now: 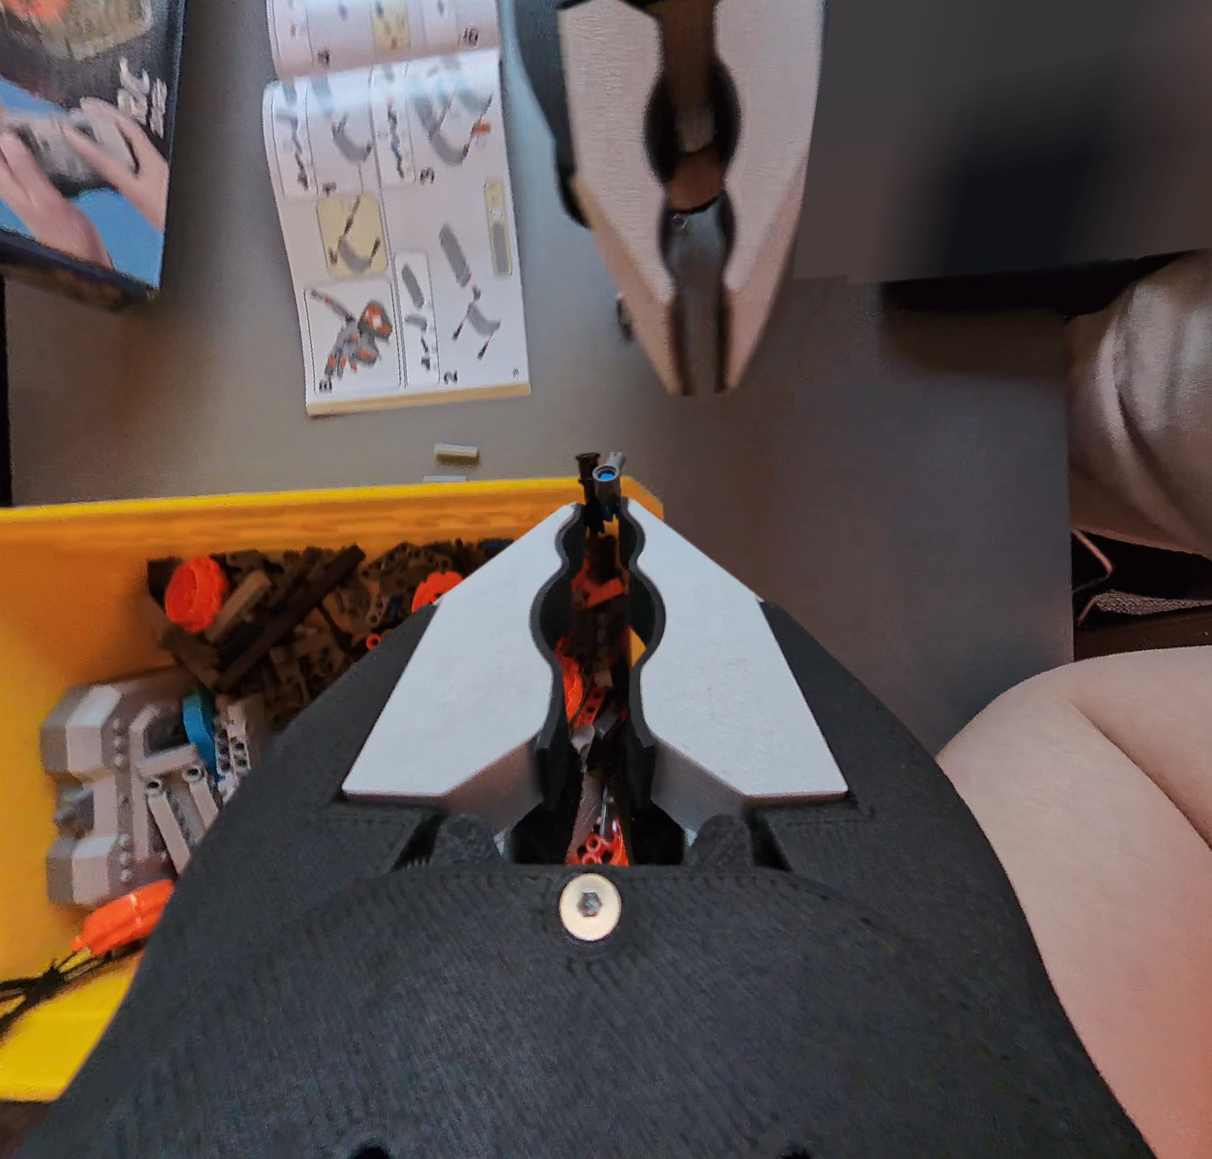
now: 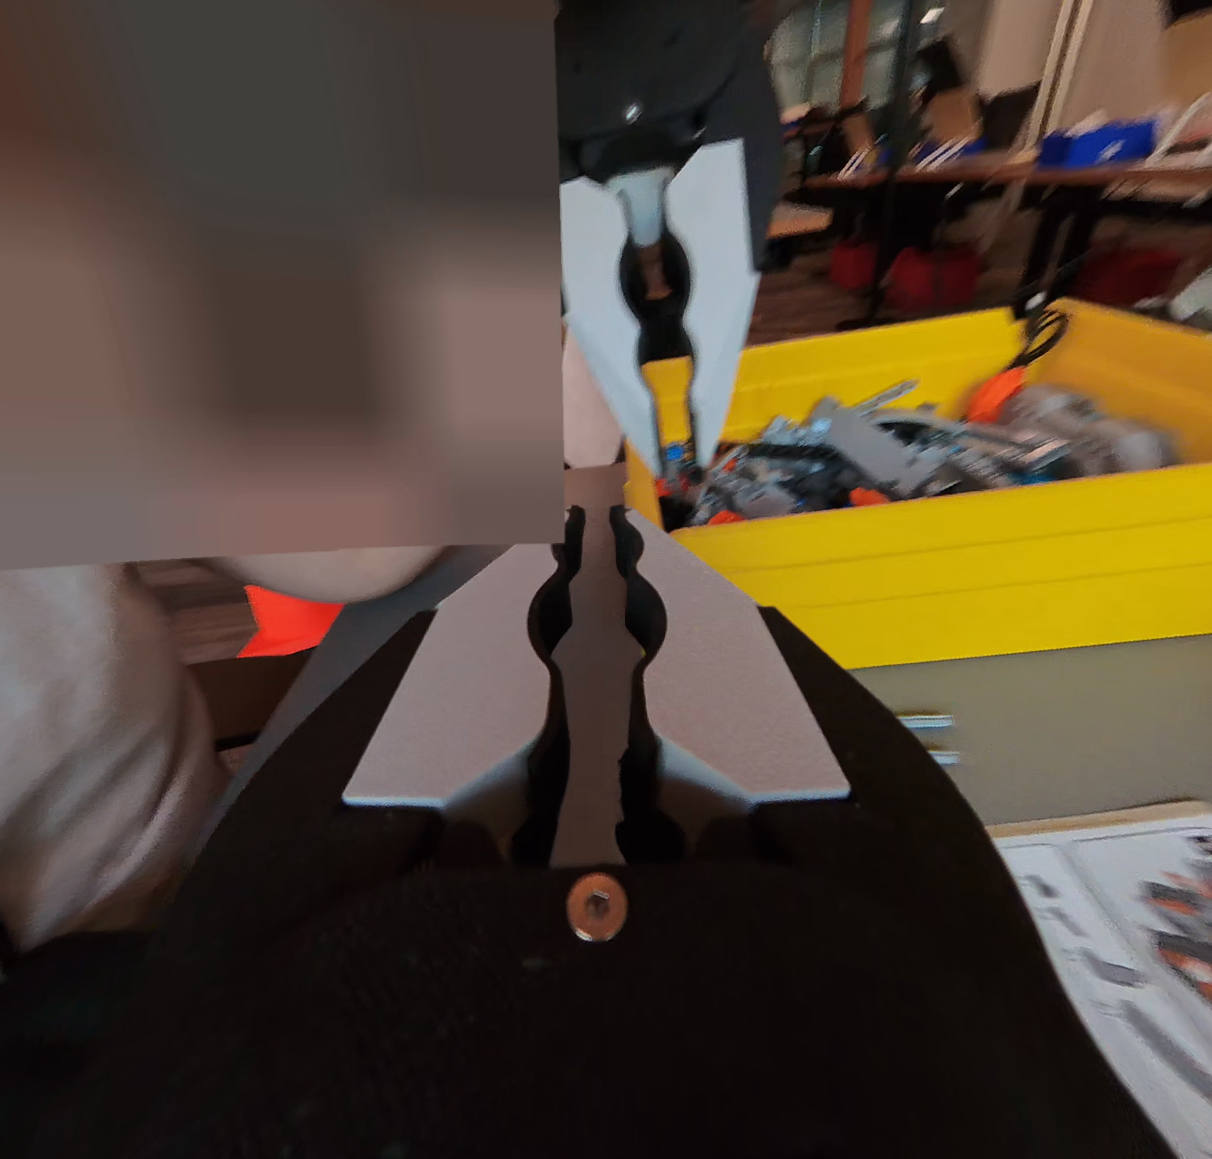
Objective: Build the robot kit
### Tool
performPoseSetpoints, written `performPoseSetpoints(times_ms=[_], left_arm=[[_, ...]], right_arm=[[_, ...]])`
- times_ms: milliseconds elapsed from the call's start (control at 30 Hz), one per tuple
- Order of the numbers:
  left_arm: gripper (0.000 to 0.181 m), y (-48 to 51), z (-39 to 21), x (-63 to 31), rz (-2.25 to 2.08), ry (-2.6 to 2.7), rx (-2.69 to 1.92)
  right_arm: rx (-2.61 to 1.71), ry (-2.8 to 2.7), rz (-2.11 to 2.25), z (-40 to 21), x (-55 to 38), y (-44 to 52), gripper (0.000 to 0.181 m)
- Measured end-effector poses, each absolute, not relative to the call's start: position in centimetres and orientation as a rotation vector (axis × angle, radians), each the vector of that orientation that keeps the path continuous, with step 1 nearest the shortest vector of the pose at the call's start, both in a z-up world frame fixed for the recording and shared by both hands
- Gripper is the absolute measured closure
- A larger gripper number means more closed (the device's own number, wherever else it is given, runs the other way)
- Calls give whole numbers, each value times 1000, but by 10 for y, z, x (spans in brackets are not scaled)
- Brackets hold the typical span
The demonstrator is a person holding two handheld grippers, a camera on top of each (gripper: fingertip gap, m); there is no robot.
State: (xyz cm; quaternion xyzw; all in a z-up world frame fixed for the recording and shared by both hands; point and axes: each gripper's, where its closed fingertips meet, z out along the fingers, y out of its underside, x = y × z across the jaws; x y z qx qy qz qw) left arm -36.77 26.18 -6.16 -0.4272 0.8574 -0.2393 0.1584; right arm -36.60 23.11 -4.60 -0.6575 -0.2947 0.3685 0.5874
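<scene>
My left gripper (image 1: pixel 600 512) is shut on a small black and grey connector piece with a blue pin (image 1: pixel 603 475) that sticks out past its tips. It is above the near corner of a yellow bin (image 1: pixel 262 504) full of building pieces. In the right wrist view it (image 2: pixel 679 468) hangs over that bin's corner (image 2: pixel 918 570). My right gripper (image 2: pixel 595 516) has a narrow gap between its jaws with nothing in it. In the left wrist view it (image 1: pixel 700 388) points toward the held piece from a short way off, above the grey table.
An open instruction booklet (image 1: pixel 406 242) lies on the table behind the bin; it also shows in the right wrist view (image 2: pixel 1115 963). A printed box (image 1: pixel 79 111) is at far left. A small tan piece (image 1: pixel 456 452) lies by the bin. A person's leg (image 1: pixel 1082 898) is at right. My right fingertips sit around 4 cm from my left ones.
</scene>
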Motion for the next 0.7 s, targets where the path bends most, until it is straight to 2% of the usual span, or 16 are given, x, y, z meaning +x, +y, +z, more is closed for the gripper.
performPoseSetpoints(times_ms=[133,467,700], left_arm=[[173,250,-59,-362,-670,2475,-1167],[173,240,-59,-338,-902,2463,-1361],[173,249,-59,-321,-1100,2367,-1589]], right_arm=[[-1494,-711,694,-35,-350,241,161],[-1487,-913,293,-47,-344,245,160],[-1488,-974,57,-47,-325,252,181]])
